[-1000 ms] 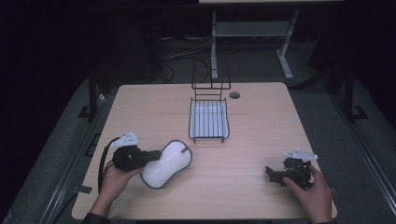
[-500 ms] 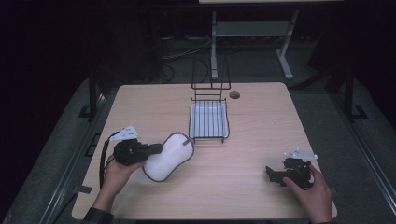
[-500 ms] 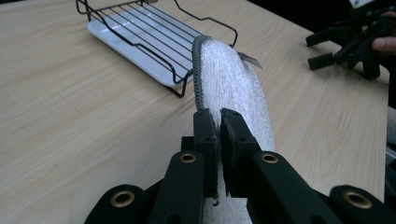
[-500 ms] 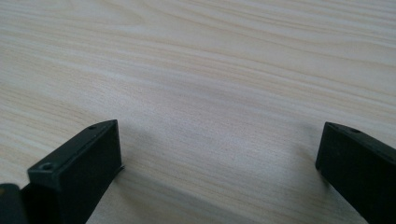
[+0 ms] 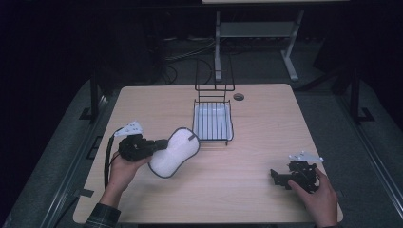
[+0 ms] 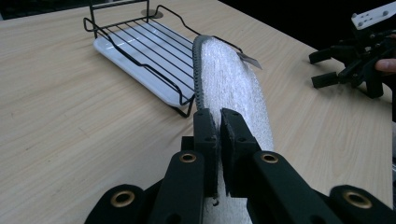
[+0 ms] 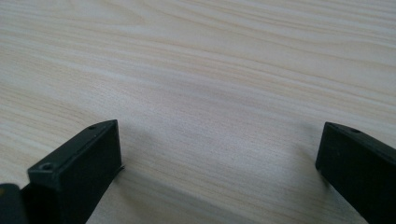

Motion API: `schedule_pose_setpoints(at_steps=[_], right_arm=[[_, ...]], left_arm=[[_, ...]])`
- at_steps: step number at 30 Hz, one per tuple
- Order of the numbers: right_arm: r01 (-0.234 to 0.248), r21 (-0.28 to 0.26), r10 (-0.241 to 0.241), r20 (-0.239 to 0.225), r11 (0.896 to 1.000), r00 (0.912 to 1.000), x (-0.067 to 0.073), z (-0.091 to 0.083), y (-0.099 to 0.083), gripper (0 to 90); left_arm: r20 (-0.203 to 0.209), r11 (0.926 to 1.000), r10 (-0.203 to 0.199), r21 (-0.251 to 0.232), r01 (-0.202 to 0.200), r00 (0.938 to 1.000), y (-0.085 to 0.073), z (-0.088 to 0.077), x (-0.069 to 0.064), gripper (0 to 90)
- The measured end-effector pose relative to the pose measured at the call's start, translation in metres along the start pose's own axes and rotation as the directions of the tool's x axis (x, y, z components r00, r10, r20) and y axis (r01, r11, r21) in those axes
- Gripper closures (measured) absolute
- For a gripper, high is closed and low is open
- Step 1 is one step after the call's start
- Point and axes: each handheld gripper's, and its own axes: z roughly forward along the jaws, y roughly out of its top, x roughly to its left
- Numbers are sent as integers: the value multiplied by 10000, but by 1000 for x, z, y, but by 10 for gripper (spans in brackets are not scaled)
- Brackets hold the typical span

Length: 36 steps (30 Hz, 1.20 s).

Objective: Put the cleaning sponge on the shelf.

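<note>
step: white padded cloth mitt w/ grey trim (image 5: pixel 173 152), left of frame centre in high view, is judged to be on its way to black wire rack on white tray (image 5: pixel 213 121), just upper right of it.
left gripper (image 5: pixel 142 147): jaws pressed together on mitt's near edge; pinch seen close up in left gripper view (image 6: pixel 219 135), mitt standing on edge beyond jaws.
right gripper (image 5: pixel 281 177): lower right of high view, jaws spread wide, nothing betw. them; bare wood seen under them in right gripper view (image 7: pixel 219 158).
how-to: grip to be kept firm, since mitt is floppy & may sag; mitt to be lifted clear of rack's raised wire rim, then laid flat on wires before release.
risk: trailing end could catch rim & shove rack.
surface: light wood-grain table (image 5: pixel 247 190), round grommet hole (image 5: pixel 238 97) near far edge.
room: dark; metal stand legs (image 5: pixel 290 66) & cables on floor behind table, upper part of frame.
</note>
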Motion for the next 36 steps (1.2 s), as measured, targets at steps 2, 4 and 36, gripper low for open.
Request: schedule_pose_setpoints(at_steps=[2, 4, 36], right_arm=[[1, 0, -1, -1, 10000, 10000, 0, 0, 0, 0], [-3, 2, 3, 0, 10000, 10000, 0, 0, 0, 0], [9, 0, -9, 0, 10000, 10000, 0, 0, 0, 0]], left_arm=[[5, 10000, 5, -24, -5, 10000, 2, 1, 1, 856], [-21, 9999, -4, -110, 4, 10000, 5, 2, 2, 856], [-492, 9962, 245, -826, -285, 9985, 45, 42, 15, 857]])
